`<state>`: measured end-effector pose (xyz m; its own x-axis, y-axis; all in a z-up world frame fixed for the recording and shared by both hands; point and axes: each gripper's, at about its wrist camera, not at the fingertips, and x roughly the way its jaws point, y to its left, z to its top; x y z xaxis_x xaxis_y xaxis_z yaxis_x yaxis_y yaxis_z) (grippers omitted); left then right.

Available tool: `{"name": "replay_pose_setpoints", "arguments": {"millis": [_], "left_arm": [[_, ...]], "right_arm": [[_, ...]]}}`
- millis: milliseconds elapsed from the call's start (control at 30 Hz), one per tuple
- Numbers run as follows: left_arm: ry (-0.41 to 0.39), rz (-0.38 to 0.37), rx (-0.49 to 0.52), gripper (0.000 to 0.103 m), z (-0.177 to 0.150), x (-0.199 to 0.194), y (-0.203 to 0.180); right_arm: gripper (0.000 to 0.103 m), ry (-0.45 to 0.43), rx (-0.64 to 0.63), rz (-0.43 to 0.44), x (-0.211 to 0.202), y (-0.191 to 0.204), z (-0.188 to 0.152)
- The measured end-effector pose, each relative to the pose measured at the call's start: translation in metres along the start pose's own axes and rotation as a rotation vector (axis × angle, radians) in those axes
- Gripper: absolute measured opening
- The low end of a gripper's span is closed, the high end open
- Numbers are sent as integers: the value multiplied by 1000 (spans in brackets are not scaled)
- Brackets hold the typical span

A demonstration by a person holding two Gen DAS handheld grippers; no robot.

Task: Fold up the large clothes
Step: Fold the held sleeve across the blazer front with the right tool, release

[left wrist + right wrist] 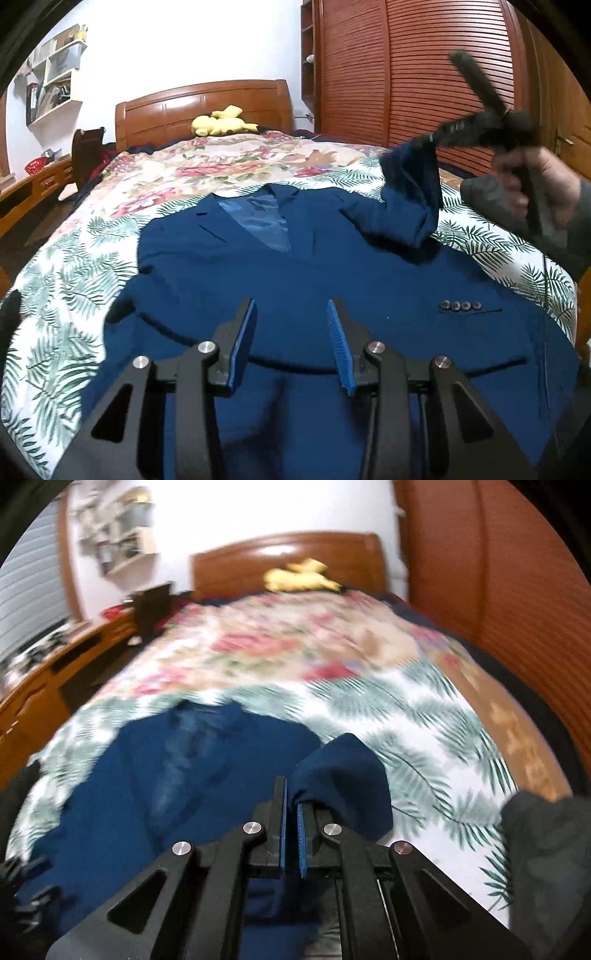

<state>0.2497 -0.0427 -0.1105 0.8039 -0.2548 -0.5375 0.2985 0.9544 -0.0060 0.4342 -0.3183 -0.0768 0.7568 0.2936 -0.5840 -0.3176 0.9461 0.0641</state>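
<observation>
Half-spread left jaws hung empty over a blue blazer while the right pair pinched its sleeve up off the bed.

From the left wrist, the left gripper stood nearest, nothing between its pads; the blazer lay flat beneath and ahead of the jaws on the leaf-print bedspread, its hem cut off below. Up to their right, the right gripper and the person's hand were blurred. From the right wrist, the jaws were pressed together on the sleeve, which drooped ahead and to their right. The cloth looked soft, fairly heavy, likely to sag; cuff and shoulder seams seemed best holds. Blur hid the lapels.
</observation>
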Motion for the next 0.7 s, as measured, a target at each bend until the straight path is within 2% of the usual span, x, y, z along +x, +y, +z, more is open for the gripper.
{"name": "replay_pose_setpoints", "arguments": {"millis": [100,200,333,467,567,700], "left_arm": [[-5,45,25,38,-2,-13,3],[-14,37,7,38,-4,-27,11],[-27,57,7,38,-9,-42,17],[-26,53,-4,38,-14,-50,23],[-21,52,-3,38,-17,-53,22],[-12,28,-9,38,-21,-53,19]], "right_arm": [[2,-43,-70,103,-24,48,5],[2,-33,-122,168,-37,86,-1],[13,41,-156,173,-39,117,-20],[25,63,-172,157,-48,120,-38],[25,58,-190,129,-57,119,-55],[25,112,-199,84,-46,111,-85]]}}
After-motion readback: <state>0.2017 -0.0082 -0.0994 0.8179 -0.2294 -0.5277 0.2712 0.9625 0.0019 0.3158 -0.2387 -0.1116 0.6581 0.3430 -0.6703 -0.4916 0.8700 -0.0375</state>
